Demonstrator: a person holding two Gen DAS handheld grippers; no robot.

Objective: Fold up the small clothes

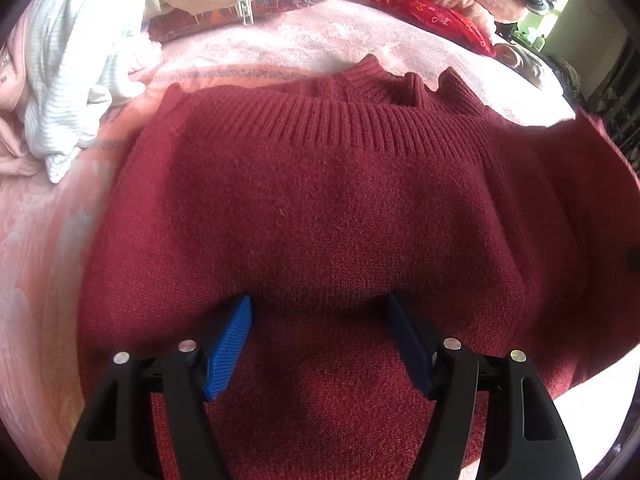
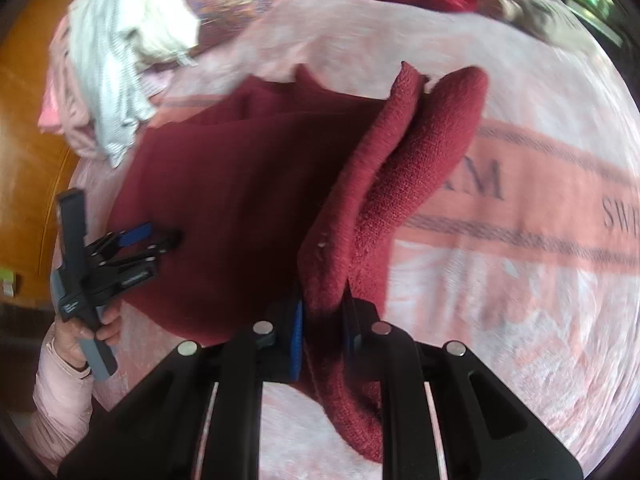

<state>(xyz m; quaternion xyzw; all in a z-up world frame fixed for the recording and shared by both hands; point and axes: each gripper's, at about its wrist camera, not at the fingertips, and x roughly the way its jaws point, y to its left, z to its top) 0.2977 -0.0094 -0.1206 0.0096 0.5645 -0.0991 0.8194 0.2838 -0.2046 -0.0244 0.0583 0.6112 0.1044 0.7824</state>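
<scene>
My right gripper [image 2: 322, 344] pinches the sweater [image 2: 224, 200] sleeve; left gripper [image 1: 320, 344] wide, pressing its middle; soft, floppy knit.

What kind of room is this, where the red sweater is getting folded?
Probably a bedroom. The dark red sweater lies on a soft pink blanket that looks like bedding, more clothes are heaped at its far edge, and an orange wooden board, perhaps a bed frame, stands beside it.

Daylight bright, strongest from window [image 1: 568, 4] at far right. Soft shadow fell on maroon sweater [image 1: 320, 208] below left gripper [image 1: 320, 344]. Left wrist view sharp at centre; right wrist view motion-blurred throughout. Fisheye bent edges, dark vignette ringed both.
</scene>
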